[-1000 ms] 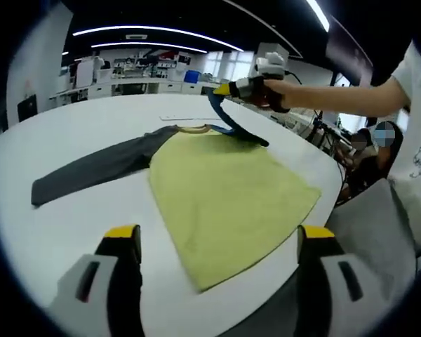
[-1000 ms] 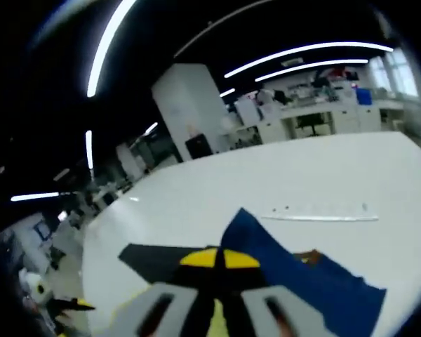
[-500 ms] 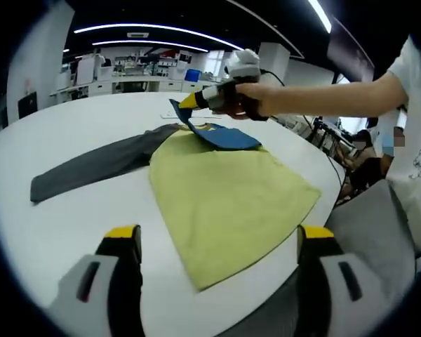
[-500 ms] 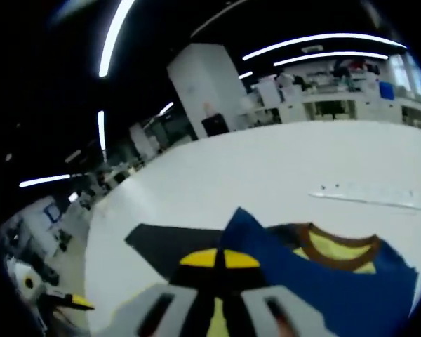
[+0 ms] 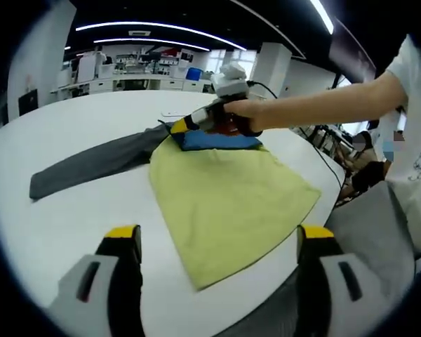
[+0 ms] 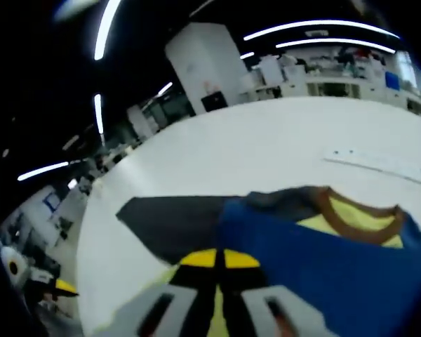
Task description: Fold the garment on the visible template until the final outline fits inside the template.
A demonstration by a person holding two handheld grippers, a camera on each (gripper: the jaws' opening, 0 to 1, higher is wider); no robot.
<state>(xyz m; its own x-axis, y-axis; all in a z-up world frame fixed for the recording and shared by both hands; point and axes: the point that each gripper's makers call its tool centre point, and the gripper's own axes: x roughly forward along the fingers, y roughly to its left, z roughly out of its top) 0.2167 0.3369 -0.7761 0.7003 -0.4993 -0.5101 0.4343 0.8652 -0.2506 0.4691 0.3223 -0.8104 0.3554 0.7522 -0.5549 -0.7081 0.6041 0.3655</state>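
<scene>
Blue sleeve [image 6: 323, 270] between right tongs [image 6: 216, 258]

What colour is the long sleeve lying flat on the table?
Dark grey. The sleeve shows best in the left gripper view, stretched out on the white table.

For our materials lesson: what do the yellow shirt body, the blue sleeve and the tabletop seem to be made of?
Yellow shirt body: soft matte knit, probably cotton; it lies limp. Blue sleeve: similar matte fabric; it folds over easily, held in the right claw. Tabletop: hard, smooth white surface, perhaps laminate; slightly glossy.

Yellow-tipped grey claw [image 5: 217, 242], seemingly printed white sleeve [image 5: 419, 70]
</scene>
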